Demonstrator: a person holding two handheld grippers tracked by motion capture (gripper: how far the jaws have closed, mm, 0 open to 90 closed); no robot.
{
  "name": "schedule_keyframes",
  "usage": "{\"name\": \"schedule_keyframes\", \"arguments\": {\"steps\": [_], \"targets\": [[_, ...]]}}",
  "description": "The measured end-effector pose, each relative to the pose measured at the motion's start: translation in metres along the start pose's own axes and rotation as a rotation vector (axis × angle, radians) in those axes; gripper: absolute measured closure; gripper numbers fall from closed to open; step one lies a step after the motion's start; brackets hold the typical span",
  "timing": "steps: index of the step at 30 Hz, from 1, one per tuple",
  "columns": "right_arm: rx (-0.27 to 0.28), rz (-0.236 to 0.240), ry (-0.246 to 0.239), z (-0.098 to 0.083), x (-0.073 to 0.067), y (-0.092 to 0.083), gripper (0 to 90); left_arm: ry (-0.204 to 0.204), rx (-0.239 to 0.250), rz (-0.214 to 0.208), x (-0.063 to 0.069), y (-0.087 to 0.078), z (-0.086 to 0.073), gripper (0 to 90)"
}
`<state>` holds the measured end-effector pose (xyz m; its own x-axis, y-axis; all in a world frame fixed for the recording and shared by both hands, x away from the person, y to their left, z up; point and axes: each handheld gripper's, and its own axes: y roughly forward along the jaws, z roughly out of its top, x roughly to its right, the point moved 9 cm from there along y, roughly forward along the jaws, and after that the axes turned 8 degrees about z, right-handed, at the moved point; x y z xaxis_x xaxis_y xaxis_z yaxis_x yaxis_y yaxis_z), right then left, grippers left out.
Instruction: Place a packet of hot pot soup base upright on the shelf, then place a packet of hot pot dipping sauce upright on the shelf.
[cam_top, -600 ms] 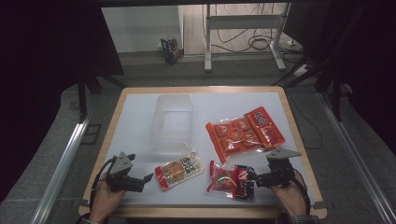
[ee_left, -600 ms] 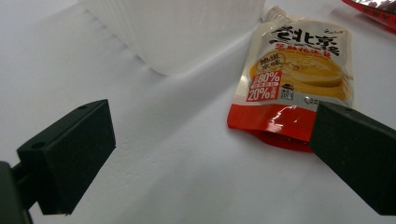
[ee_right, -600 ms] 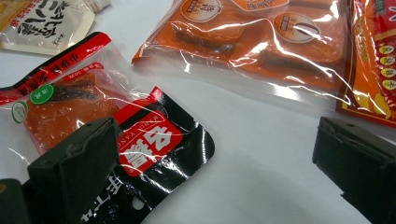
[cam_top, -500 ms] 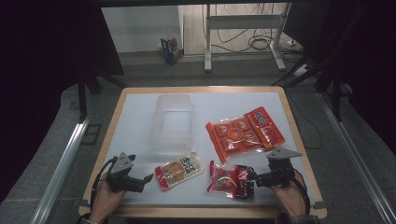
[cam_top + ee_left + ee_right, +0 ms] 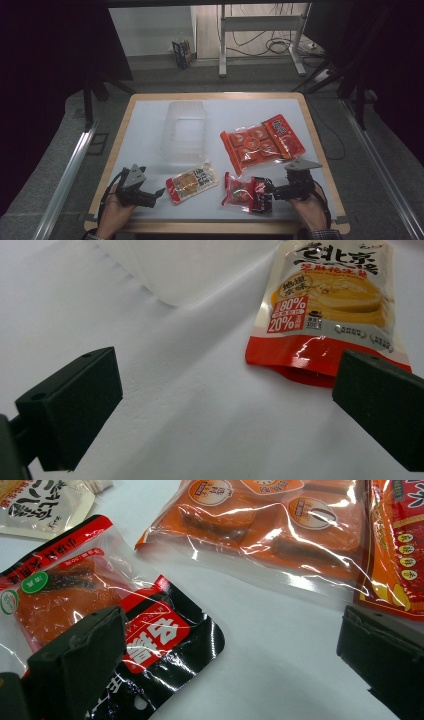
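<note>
Both grippers sit basically where they were half a second back, left gripper gaping beside the yellow snack pouch at lower centre, right gripper gaping at the red-black packet, so no grab started yet.

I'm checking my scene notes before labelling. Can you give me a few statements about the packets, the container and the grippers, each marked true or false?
1. The left gripper has open jaws with nothing between them. True.
2. The right gripper clamps the red-and-black packet. False: its jaws are open beside that packet.
3. The clear container holds the big orange packet. False: that packet lies on the table to its right.
4. The yellow packet lies just in front of the container. True.
</note>
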<state>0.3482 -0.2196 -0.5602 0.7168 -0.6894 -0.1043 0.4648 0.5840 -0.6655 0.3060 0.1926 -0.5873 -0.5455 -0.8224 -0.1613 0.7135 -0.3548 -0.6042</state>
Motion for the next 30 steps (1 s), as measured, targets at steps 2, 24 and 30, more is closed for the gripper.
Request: {"name": "schedule_keyframes", "arguments": {"steps": [2,24,30], "targets": [[-0.004,0.001,0.003,-0.001,0.000,0.000,0.0,0.002,-0.001,0.002,0.000,0.000,0.000,0.0],[-0.011,-0.004,0.034,-0.005,0.010,0.000,0.0,-0.001,-0.018,0.002,0.000,0.000,-0.002,0.0],[0.001,-0.002,0.062,-0.007,0.019,-0.003,0.0,0.000,-0.027,-0.003,0.001,0.001,-0.003,0.0]]}}
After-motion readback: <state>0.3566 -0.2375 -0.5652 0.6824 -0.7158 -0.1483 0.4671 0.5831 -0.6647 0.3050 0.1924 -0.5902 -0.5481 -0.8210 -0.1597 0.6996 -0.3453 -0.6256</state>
